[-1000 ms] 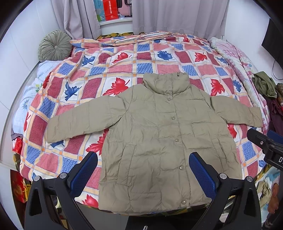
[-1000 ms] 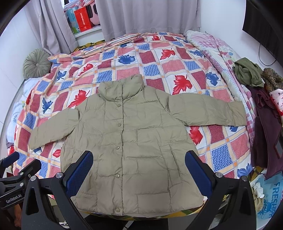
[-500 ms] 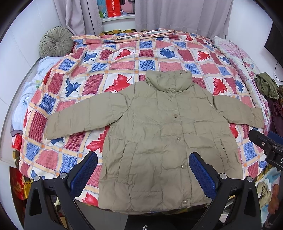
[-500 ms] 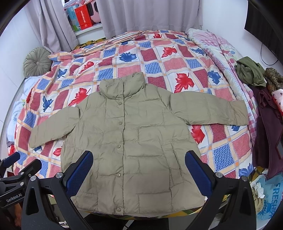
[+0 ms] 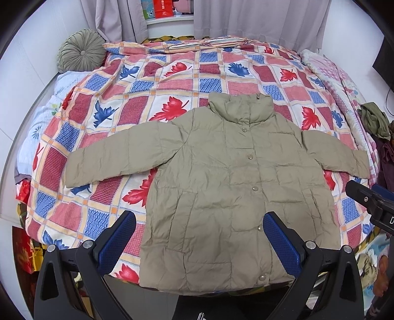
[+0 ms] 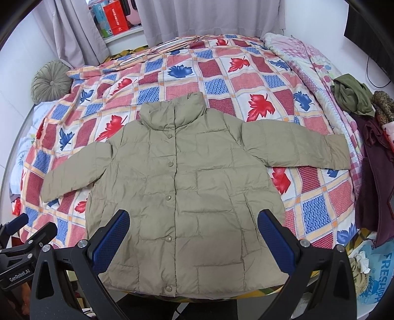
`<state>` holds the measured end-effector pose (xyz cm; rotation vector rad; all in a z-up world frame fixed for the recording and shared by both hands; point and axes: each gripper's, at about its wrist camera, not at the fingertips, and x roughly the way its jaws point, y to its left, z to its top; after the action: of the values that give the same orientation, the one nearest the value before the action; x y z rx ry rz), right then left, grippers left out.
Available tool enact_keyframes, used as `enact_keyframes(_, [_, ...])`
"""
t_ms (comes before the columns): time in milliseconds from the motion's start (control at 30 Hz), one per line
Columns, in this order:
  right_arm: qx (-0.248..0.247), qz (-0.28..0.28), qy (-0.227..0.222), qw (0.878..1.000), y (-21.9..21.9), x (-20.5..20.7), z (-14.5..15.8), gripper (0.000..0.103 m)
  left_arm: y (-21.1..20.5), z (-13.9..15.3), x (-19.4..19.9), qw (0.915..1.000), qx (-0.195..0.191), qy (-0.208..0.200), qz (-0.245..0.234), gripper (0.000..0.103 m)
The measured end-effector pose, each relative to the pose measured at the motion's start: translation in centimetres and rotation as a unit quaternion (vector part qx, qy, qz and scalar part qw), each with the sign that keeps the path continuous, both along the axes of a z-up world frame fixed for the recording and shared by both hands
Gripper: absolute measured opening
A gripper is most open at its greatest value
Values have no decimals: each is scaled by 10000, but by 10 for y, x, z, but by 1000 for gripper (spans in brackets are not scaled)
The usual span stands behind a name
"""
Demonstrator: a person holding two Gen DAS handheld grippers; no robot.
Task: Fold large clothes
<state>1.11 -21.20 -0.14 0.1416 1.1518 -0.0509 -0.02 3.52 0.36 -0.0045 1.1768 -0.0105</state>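
Bedroom with grey curtains (image 5: 258, 22), white walls, and a bed under a patchwork quilt (image 5: 138, 98) of red and blue leaves. Round green cushion (image 5: 81, 53) at the far left corner; heap of dark and olive clothes (image 6: 364, 118) along the right edge of the bed.

Left gripper (image 5: 199, 243): spread wide, blue-padded fingers (image 5: 115, 243) well apart, holding nothing, touching nothing, poised above the near edge of the bed. Right gripper (image 6: 194, 241): likewise wide, pads (image 6: 275, 241) bare, nothing between them (seen also at the right margin of the left wrist view, black and blue).

Khaki puffer jacket (image 5: 234, 187): flat on the quilt, front side up, snapped shut down the middle by a row of round buttons, collar standing toward the far side, hem at the near edge of the bed and slightly over it. Both sleeves stretched outward to left and right, lying on the quilt. Fabric lightly creased, quilted in squares, unfolded.

Both grippers held side by side at the foot of the bed, aimed forward and down at the jacket's lower half, left one nearer the jacket's left portion, right one over its centre.
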Motion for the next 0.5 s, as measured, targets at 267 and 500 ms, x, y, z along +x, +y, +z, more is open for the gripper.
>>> enact_keyframes(267, [46,89,149,9998,13,6,-5,103,19,-7,1,9998,-41,113,149,103])
enact_keyframes(500, [108,201,272,9994,32,14,-11,103,46,-19,5,9991,-116,215,350,103])
